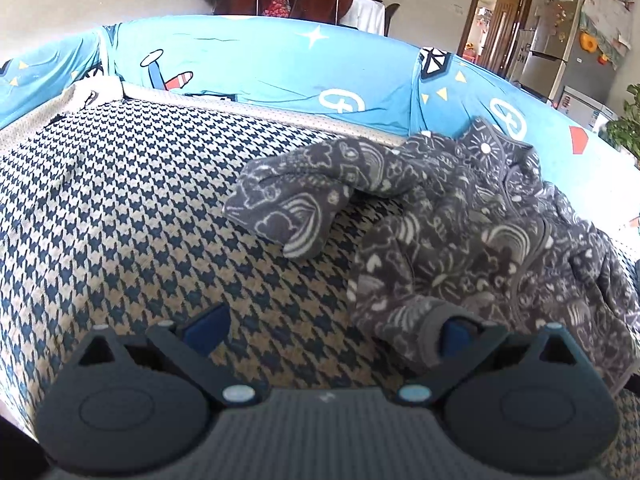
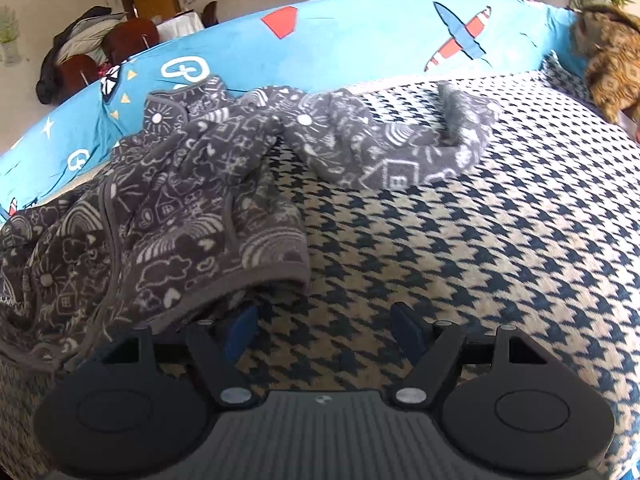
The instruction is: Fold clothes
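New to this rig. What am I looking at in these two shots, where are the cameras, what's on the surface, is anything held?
No robot arm here: a person carries a two-finger handheld claw in each hand, and each has a fisheye camera looking forward along its fingers. The dark shapes with blue pads at the bottom of each picture are the claw itself.

One picture comes from the left claw, the other from the right claw. Both are open and hold nothing, though the edge of the garment lies against one pad of each.

On the surface, a blue-and-cream houndstooth cover, lies a crumpled grey fleece garment with white doodle print. Behind it runs a bright blue cartoon-print sheet. The curved look is lens distortion.
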A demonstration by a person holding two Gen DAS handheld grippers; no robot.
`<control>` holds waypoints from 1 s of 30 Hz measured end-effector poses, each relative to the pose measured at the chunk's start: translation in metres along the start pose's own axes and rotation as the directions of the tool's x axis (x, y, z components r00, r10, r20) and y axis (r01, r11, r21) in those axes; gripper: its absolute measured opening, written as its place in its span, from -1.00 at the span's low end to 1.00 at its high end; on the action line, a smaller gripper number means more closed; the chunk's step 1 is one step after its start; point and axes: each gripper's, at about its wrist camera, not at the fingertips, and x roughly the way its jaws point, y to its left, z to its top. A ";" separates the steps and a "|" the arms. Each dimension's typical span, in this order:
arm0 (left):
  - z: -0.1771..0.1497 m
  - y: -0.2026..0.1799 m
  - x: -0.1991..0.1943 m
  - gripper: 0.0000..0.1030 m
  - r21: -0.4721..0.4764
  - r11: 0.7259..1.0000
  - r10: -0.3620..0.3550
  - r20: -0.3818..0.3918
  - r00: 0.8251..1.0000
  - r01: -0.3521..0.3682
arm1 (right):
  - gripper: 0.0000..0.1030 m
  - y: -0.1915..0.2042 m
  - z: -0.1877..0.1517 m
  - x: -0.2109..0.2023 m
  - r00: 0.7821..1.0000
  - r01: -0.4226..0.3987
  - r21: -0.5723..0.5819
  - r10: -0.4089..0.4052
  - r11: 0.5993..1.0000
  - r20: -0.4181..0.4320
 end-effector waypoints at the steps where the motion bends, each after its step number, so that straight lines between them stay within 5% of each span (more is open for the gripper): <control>1: 0.002 -0.001 0.001 1.00 -0.001 1.000 0.005 0.005 1.000 -0.005 | 0.42 0.003 0.001 0.001 1.000 0.007 -0.007 -0.007 1.000 0.014; 11: 0.015 0.004 0.014 1.00 -0.049 0.998 0.040 0.011 0.999 -0.040 | 0.42 0.027 0.007 -0.005 0.982 0.116 -0.084 -0.102 0.990 0.160; 17: 0.024 0.010 0.022 1.00 -0.096 0.995 0.035 0.005 0.999 -0.034 | 0.43 0.031 0.004 -0.021 0.978 0.105 -0.104 -0.083 0.989 0.192; 30: 0.019 0.005 0.023 1.00 -0.092 0.995 0.038 0.001 0.999 -0.038 | 0.43 0.043 0.008 0.021 0.966 0.185 -0.082 -0.166 0.979 0.196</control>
